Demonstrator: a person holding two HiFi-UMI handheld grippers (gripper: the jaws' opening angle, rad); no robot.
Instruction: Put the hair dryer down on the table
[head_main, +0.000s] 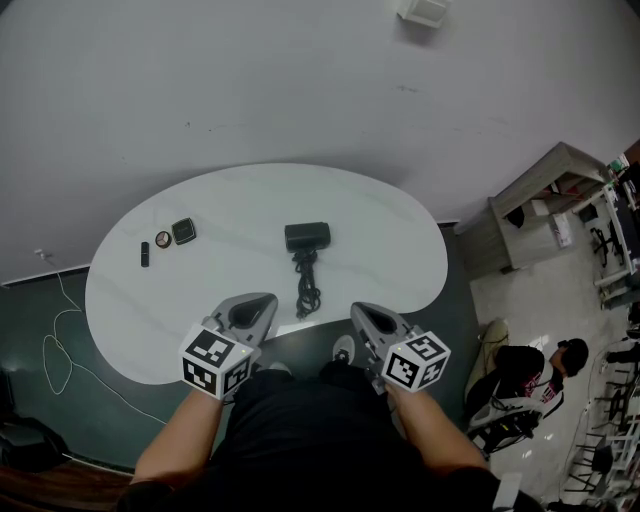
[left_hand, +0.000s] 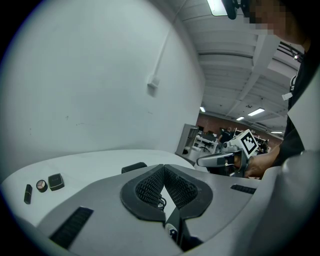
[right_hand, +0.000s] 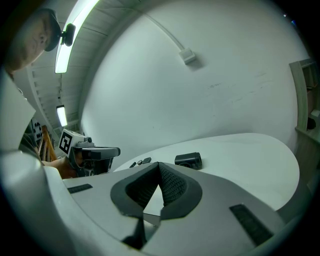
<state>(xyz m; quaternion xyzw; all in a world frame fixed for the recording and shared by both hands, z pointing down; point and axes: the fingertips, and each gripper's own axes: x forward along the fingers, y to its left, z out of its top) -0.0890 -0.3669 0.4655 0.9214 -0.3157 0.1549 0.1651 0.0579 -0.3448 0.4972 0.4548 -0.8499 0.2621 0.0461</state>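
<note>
Lying beyond right gripper (head_main: 360, 311), hair dryer (head_main: 307, 236)

In the left gripper view the black box-shaped hair dryer (left_hand: 134, 166) shows only its top edge above the grey shell of the left hand-held gripper (left_hand: 163, 167), and of its black coiled cord (left_hand: 160, 202) only a scrap shows through the slot under the pads; in the right gripper view the cord is wholly hidden behind the right hand-held gripper (right_hand: 159, 165); the three small dark objects (head_main: 163, 240) at the left of the white oval table (head_main: 390, 230) are too small to identify in any view; in the head view the table's near edge is partly hidden behind both grippers and the person's black-clothed body (head_main: 320, 430), and the bare forearms (head_main: 180, 440) are cut off by the bottom edge.
</note>
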